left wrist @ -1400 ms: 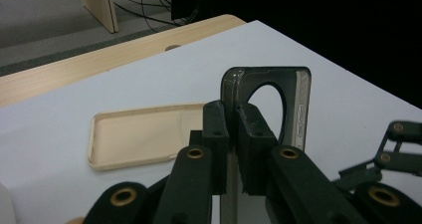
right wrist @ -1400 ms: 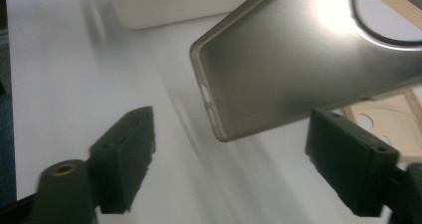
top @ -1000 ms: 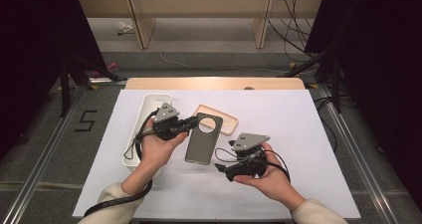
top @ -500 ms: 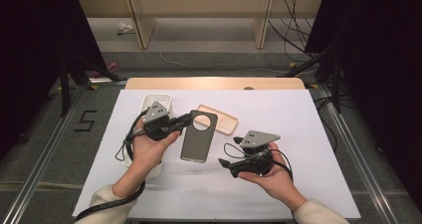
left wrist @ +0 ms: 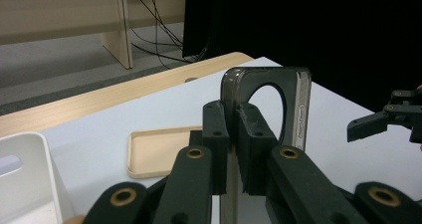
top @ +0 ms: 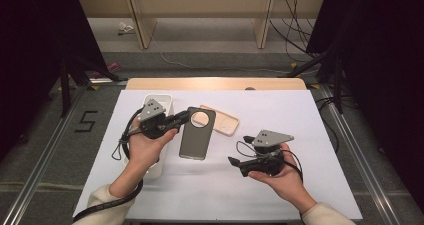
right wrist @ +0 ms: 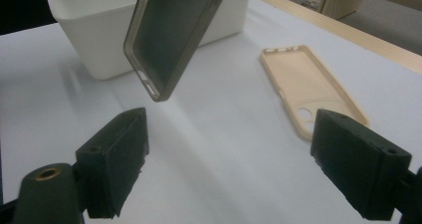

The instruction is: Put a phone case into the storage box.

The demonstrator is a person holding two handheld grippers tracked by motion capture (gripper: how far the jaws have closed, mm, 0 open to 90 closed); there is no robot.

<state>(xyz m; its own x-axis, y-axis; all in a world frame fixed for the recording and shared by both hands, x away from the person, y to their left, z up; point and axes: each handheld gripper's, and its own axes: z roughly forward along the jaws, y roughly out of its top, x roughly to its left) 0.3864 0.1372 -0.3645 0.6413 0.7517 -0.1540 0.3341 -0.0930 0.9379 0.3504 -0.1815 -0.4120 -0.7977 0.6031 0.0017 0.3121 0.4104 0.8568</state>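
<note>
1. Table [top: 300, 185], flat, white-covered, with a pale wooden strip along its far edge.
2. White rectangular plastic bin [top: 156, 101] at the table's left side, under the person's left hand [top: 142, 147].
3. Dark grey translucent phone case [top: 196, 135] with a round camera hole, lifted off the table, pinched at its top edge by the left gripper [left wrist: 233, 129].
4. Beige phone case [top: 222, 119] lying flat, open side up, just beyond the grey one.
5. Right gripper [right wrist: 229, 154], jaws wide apart, nothing between them, near the grey case's lower end.
</note>
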